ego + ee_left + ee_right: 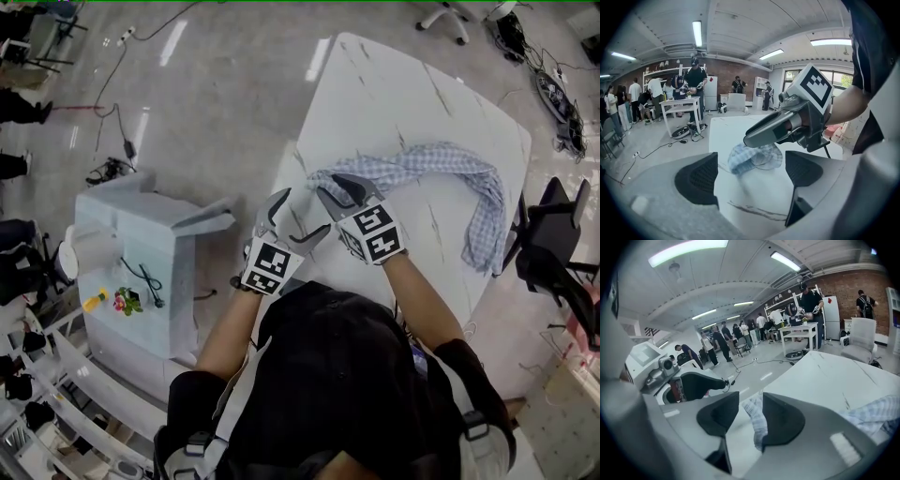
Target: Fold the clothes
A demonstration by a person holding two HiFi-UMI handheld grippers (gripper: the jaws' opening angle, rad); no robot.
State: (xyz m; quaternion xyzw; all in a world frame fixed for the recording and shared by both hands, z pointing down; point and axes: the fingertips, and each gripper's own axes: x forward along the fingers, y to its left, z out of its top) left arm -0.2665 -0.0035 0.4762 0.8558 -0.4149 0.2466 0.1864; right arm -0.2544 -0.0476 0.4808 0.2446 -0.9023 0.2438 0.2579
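A blue checked cloth (441, 164) lies bunched in a long arc across the white table (394, 94). My right gripper (328, 185) is at the cloth's near left end. In the right gripper view the cloth's edge (757, 425) sits between the jaws of the right gripper (751, 404), against the right-hand pad, with a gap on the other side. My left gripper (305, 214) stands open just left of it, over bare table near the edge. In the left gripper view the wide jaws of the left gripper (751, 176) are empty, and the cloth end (740, 159) lies ahead under a right gripper finger (773, 129).
A white cabinet (141, 253) stands on the floor left of the table, and a black chair (553, 244) is at its right edge. Cables trail over the floor. Several people (693, 79) stand by a far work table.
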